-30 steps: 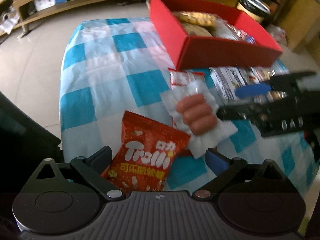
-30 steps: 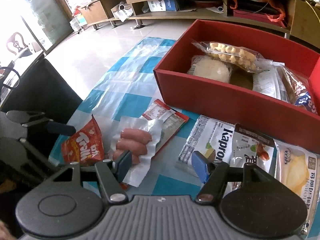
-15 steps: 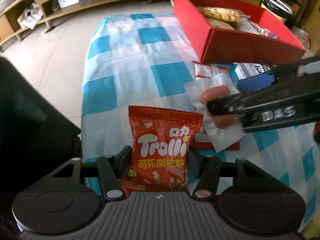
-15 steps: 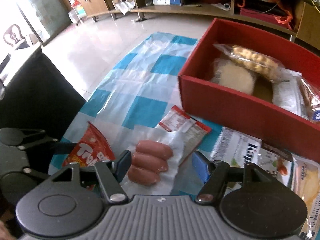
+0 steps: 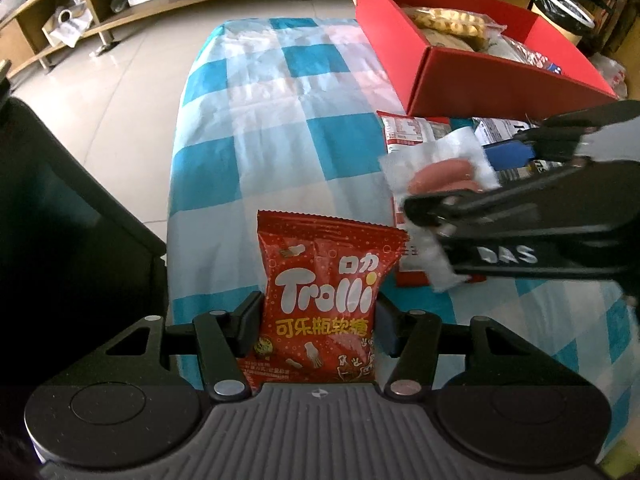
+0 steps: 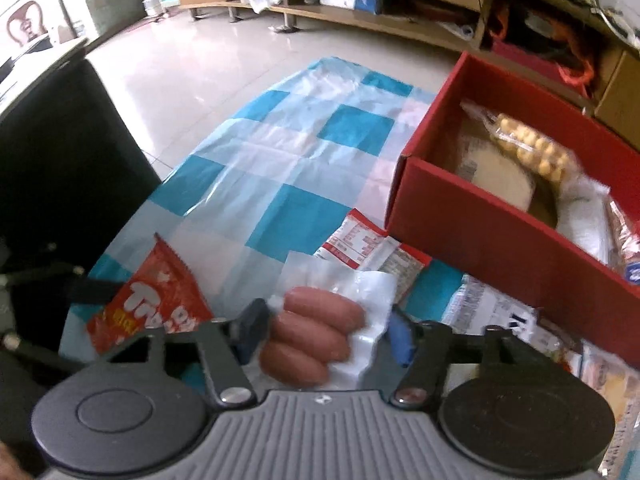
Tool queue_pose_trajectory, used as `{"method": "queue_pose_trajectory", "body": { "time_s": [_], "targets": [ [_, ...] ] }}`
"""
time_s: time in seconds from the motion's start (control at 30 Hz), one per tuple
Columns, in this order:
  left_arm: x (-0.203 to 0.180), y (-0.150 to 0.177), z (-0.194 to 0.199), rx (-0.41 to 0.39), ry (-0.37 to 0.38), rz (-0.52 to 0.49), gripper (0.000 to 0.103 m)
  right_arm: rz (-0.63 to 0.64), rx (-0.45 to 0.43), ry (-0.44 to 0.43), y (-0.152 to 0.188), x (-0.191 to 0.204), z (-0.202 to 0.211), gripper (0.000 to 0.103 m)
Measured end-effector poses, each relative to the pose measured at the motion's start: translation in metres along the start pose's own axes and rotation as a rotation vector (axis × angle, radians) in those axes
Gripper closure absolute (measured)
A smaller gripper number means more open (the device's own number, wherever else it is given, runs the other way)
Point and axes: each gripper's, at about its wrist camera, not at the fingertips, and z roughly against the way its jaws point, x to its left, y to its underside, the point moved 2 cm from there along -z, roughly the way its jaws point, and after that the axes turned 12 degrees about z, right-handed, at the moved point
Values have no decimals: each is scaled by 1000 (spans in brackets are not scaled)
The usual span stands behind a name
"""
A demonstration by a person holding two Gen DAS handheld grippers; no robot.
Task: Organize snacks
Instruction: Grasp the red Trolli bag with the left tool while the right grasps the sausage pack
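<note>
A red Trolli bag (image 5: 324,292) stands upright between the fingers of my left gripper (image 5: 318,320), which is shut on its lower half. From the right wrist view the same Trolli bag (image 6: 152,308) shows at the table's near left corner. A clear pack of three sausages (image 6: 316,320) lies between the jaws of my right gripper (image 6: 326,332). These jaws are closing, and both pads press the wrapper's edges. The left wrist view shows the right gripper (image 5: 452,182) straddling the sausage pack (image 5: 440,168). The red box (image 6: 500,240) holds several snacks.
A red and white packet (image 6: 372,248) lies partly under the sausage pack. More packets (image 6: 492,312) lie in front of the red box (image 5: 500,76). A blue checked cloth (image 5: 280,120) covers the table. A black chair (image 5: 60,220) stands left of it, low shelves behind.
My left gripper closed on the Trolli bag, which now stands upright between its fingers. My right gripper moved left over the sausage pack and its jaws narrowed onto it.
</note>
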Motion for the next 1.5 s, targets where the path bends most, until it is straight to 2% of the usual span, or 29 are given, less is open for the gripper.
{"method": "queue_pose_trajectory", "body": {
  "time_s": [0.1,0.2,0.27,0.3,0.33,0.47,0.57,0.63,0.7,0.77,0.87,1.0,1.07,1.13,1.2,1.27,1.33,1.43,1.47,1.5],
  "targets": [
    [-7,1,0,1,8,-10,39,26,2,5,13,-4,9,49],
    [-15,4,1,6,31,-24,39,-8,4,-10,31,-16,21,50],
    [-20,6,1,15,45,-26,39,-52,-5,-28,44,-27,33,57],
    [-23,8,1,18,51,-25,39,-78,-10,-42,52,-32,39,67],
    [-26,10,1,19,57,-26,39,-108,-14,-59,59,-39,45,71],
    [-40,18,-1,22,61,-50,37,-142,14,-67,79,-51,52,71],
    [-48,24,-2,16,46,-57,32,-264,10,-119,89,-64,49,69],
    [-51,26,-3,16,46,-49,30,-302,18,-118,92,-66,49,59],
    [-53,27,-2,9,32,-49,30,-291,26,-93,93,-60,50,51],
    [-55,28,-2,9,25,-51,30,-295,27,-74,93,-53,51,50],
    [-54,30,-2,13,30,-51,25,-300,44,-68,92,-40,48,40],
    [-59,35,-3,4,10,-94,21,-191,61,31,91,-20,38,37],
    [-62,37,-5,-1,-4,-123,12,-151,60,65,90,-13,37,38],
    [-61,35,-8,0,-15,-115,8,-142,61,69,91,-13,37,38],
    [-58,33,-9,8,0,-102,8,-169,58,47,92,-18,38,37],
    [-62,36,-9,-6,-13,-127,7,-182,52,18,92,-21,38,29],
    [-64,37,-9,-8,-6,-132,9,-210,23,-24,94,-24,36,15],
    [-67,39,-6,-15,4,-146,17,-212,13,-60,95,-25,38,15],
    [-68,40,-4,-16,9,-143,21,-191,26,-59,94,-25,38,20],
    [-68,40,-3,-18,10,-137,23,-156,41,-32,93,-23,39,36]
  ]
}}
